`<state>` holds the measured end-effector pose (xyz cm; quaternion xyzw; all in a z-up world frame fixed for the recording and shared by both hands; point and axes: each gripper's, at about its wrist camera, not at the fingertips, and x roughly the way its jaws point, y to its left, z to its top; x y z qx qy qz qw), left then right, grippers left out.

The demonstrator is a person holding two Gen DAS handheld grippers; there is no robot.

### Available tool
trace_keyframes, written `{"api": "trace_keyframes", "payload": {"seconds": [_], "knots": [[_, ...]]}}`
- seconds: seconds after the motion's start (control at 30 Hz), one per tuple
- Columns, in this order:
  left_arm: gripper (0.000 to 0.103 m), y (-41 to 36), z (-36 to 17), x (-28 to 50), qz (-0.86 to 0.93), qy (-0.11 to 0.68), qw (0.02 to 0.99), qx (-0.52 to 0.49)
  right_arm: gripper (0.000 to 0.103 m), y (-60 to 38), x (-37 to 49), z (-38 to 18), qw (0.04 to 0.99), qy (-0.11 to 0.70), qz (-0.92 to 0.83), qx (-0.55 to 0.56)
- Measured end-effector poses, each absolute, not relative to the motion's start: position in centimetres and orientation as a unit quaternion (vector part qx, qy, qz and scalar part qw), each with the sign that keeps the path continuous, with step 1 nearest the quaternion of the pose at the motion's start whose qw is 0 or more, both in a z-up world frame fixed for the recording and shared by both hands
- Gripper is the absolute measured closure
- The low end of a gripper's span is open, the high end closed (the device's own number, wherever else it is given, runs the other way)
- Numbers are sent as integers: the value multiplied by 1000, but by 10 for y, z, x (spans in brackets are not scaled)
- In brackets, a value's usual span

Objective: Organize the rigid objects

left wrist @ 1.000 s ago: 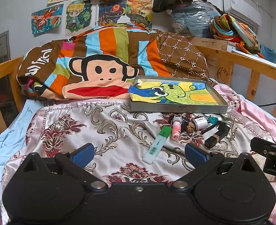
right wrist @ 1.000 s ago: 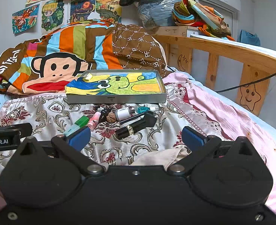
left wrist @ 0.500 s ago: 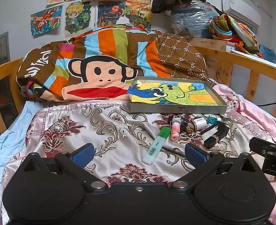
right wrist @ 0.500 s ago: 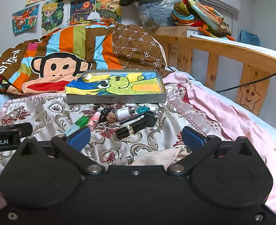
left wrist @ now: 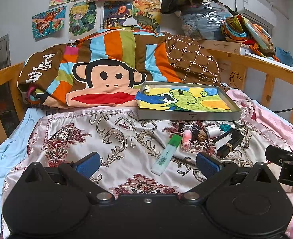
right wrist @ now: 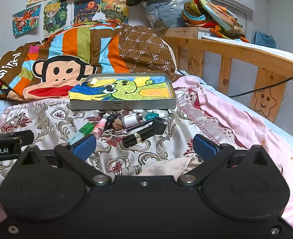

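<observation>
A cluster of small rigid objects lies on the patterned satin sheet in front of a grey metal tray [left wrist: 188, 116] [right wrist: 122, 105] lined with a green frog drawing. Among them are a green highlighter [left wrist: 167, 154] [right wrist: 80, 134], a pink tube [left wrist: 186, 137] [right wrist: 99, 128], a walnut [left wrist: 201, 135] [right wrist: 117, 123], a white charger plug [left wrist: 212, 131] [right wrist: 130, 119], a teal clip [right wrist: 152, 116] and a black lipstick [left wrist: 229, 146] [right wrist: 140, 136]. My left gripper [left wrist: 147, 162] hovers open just short of the highlighter. My right gripper [right wrist: 144, 145] is open near the lipstick, holding nothing.
A monkey-print quilt [left wrist: 106, 67] is piled behind the tray. Wooden bed rails [right wrist: 246, 59] run along the right and far left. A black cable [right wrist: 266, 87] hangs over the right rail. Pink sheet [right wrist: 236, 123] covers the right side; crumpled pale cloth [right wrist: 172, 165] lies near my right gripper.
Both views are almost unchanged; the left view has shifted very slightly. Both grippers stay open and nothing on the bed has moved.
</observation>
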<state>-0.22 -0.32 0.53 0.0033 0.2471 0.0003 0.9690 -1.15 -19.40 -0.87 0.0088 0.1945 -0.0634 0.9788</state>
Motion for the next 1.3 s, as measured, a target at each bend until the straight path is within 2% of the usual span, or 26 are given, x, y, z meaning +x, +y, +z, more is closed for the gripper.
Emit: {"api": "trace_keyframes", "payload": {"seconds": [0.97, 1.3], "knots": [[1, -5, 5, -1, -9, 240, 971, 19, 0, -190, -10, -10, 978, 198, -64, 0], [1, -5, -10, 24, -27, 257, 965, 40, 0, -193, 2, -5, 976, 211, -49, 16]]}}
